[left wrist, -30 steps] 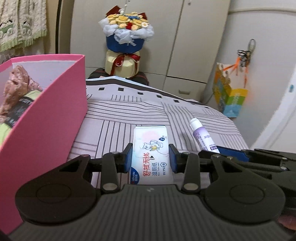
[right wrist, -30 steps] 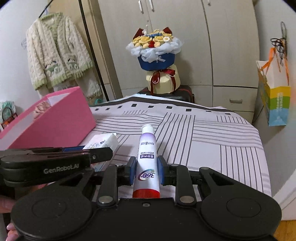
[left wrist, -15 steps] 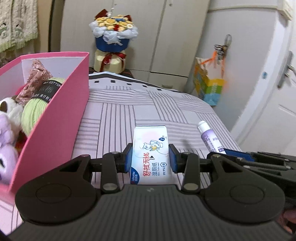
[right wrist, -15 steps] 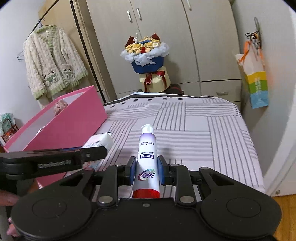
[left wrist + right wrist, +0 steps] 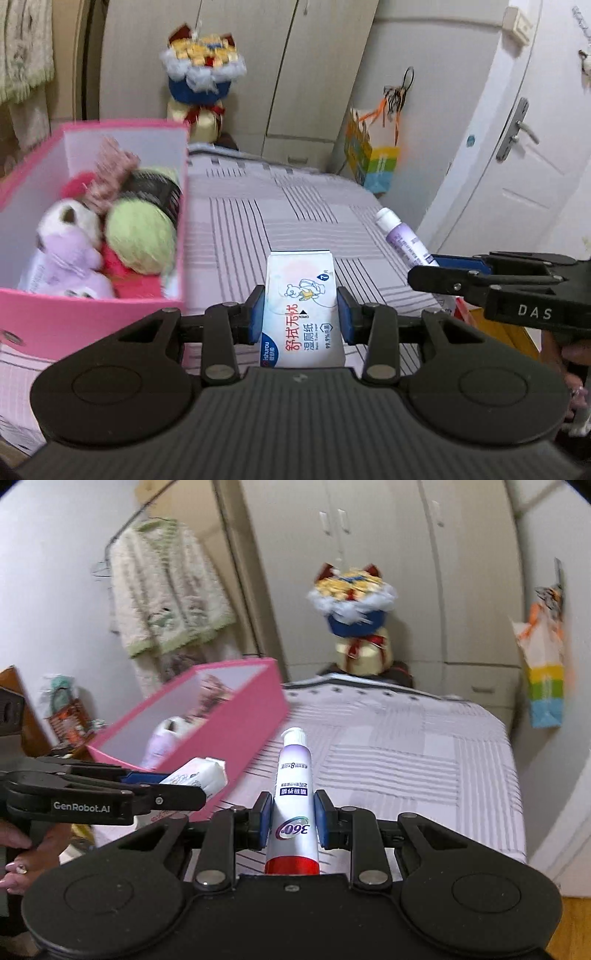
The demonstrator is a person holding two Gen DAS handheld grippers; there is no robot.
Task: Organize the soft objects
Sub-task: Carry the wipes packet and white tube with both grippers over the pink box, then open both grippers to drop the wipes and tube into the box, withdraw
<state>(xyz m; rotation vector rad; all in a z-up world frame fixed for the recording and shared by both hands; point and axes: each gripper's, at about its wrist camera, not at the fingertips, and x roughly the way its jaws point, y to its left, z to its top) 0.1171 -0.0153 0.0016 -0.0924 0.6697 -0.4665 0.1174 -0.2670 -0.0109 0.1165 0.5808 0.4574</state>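
While the left claw (image 5: 300,319) is clamped on a wet-wipe pack (image 5: 303,314), the right claw (image 5: 291,819) grips a toothpaste tube (image 5: 293,805) — both held above the striped bed (image 5: 258,221). At the bed's left edge sits the pink box (image 5: 92,317), holding a lilac plush toy (image 5: 70,258), a green yarn ball (image 5: 140,236) and other soft things — blurred.

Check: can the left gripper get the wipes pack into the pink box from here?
Probably yes. The left gripper is shut on the wipes pack, the pink box sits just to its left with its top open, and nothing stands between them.
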